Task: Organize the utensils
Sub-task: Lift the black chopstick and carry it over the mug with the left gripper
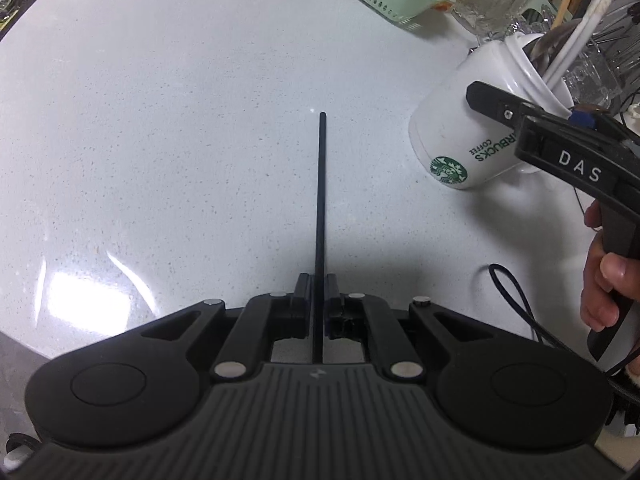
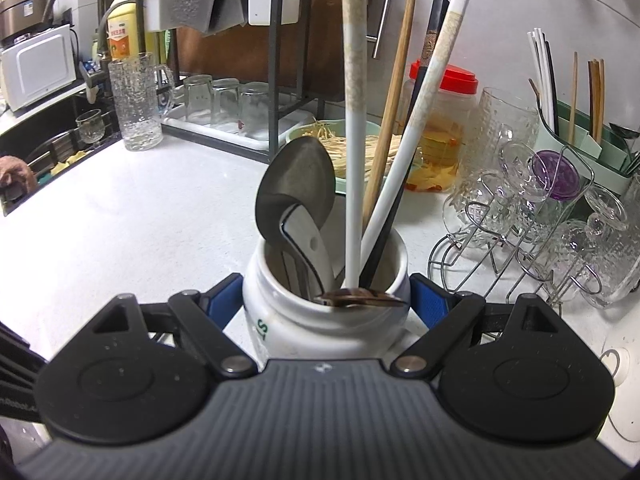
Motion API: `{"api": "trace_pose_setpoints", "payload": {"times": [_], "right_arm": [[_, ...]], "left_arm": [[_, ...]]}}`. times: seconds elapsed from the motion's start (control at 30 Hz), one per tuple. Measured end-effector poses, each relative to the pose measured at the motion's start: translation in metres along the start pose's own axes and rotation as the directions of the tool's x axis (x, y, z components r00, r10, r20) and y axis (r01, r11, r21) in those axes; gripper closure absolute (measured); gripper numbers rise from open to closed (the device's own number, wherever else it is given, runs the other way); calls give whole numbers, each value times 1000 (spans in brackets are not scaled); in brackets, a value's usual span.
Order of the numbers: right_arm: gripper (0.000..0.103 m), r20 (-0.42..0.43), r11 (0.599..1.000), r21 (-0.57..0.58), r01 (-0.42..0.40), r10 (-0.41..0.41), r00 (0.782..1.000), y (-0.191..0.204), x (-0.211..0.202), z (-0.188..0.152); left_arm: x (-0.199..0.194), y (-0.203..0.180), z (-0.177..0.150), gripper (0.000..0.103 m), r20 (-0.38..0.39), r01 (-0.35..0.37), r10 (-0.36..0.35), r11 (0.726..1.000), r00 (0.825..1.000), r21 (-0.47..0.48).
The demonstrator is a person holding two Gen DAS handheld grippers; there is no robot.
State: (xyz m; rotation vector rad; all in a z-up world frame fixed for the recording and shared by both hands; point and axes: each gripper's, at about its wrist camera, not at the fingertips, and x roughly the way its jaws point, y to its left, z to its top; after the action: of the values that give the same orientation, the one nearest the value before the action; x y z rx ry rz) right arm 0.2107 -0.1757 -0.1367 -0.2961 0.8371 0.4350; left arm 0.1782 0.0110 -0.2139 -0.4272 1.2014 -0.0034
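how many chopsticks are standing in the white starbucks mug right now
4 visible in the mug: a white one upright, a wooden one, a black one and a white one leaning right. More may hide behind the spoon.

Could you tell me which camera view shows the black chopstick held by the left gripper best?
The left wrist view: the black chopstick runs straight out from the left gripper, seen full length over the white counter. The right wrist view does not show it, only the mug between the right gripper's fingers.
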Motion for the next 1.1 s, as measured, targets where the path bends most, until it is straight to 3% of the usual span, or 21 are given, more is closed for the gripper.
{"api": "trace_pose_setpoints", "payload": {"times": [0.17,0.33,0.43,0.7,0.87,1.1], "right_arm": [[13,-2,1000,-10,-12,12,1000,-1,-1,-1],[13,-7,1000,-15,-18,18,1000,-2,-2,0],[13,-13,999,-21,-27,27,1000,-3,-4,0],[13,-12,999,-23,-24,24,1000,-1,-8,-3],[13,-20,999,-27,-27,26,999,-1,-7,-1],[13,-16,999,-32,-36,35,999,-2,-8,-2]], "left_arm": [[-15,6,-4,85,-9,6,-6,1000,1000,-23],[-35,9,-29,61,-35,0,-2,999,999,-50],[-37,8,-47,59,-63,15,-19,998,998,-53],[-10,17,-68,61,-123,33,-44,995,991,-91],[4,21,-69,92,-119,23,-37,992,992,-122],[-28,6,-61,97,-55,19,-24,997,998,-80]]}}
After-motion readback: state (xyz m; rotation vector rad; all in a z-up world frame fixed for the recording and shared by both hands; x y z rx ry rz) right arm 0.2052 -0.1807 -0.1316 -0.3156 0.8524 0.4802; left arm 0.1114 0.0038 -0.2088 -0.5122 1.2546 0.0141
